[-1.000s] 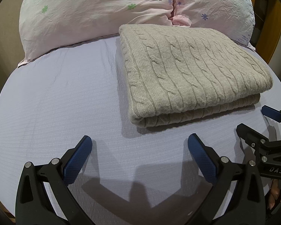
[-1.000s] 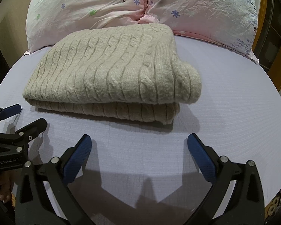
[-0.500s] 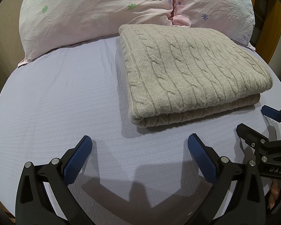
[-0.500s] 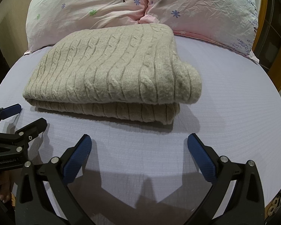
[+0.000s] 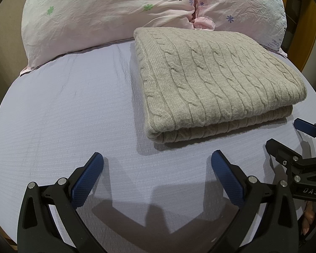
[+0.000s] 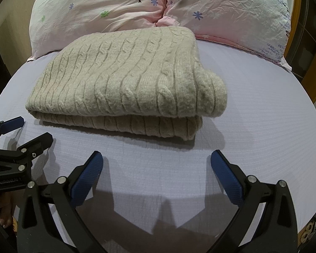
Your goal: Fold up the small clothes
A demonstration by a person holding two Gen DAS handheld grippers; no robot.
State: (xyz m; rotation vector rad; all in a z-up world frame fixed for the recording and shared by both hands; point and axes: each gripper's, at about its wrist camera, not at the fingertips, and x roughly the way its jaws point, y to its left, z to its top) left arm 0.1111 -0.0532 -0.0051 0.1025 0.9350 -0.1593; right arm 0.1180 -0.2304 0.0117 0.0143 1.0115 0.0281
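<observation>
A beige cable-knit sweater (image 5: 210,80) lies folded in a flat rectangle on the lilac bed sheet (image 5: 63,109); it also shows in the right wrist view (image 6: 124,78). My left gripper (image 5: 157,168) is open and empty, hovering over the sheet just short of the sweater's near edge. My right gripper (image 6: 157,168) is open and empty too, in front of the sweater's near right corner. Each gripper shows at the edge of the other's view: the right one in the left wrist view (image 5: 288,135), the left one in the right wrist view (image 6: 27,130).
Two pink floral pillows (image 5: 107,12) (image 6: 231,10) lie at the head of the bed behind the sweater. A wooden bed frame (image 5: 309,27) stands at the right. Bare sheet lies to the left of the sweater.
</observation>
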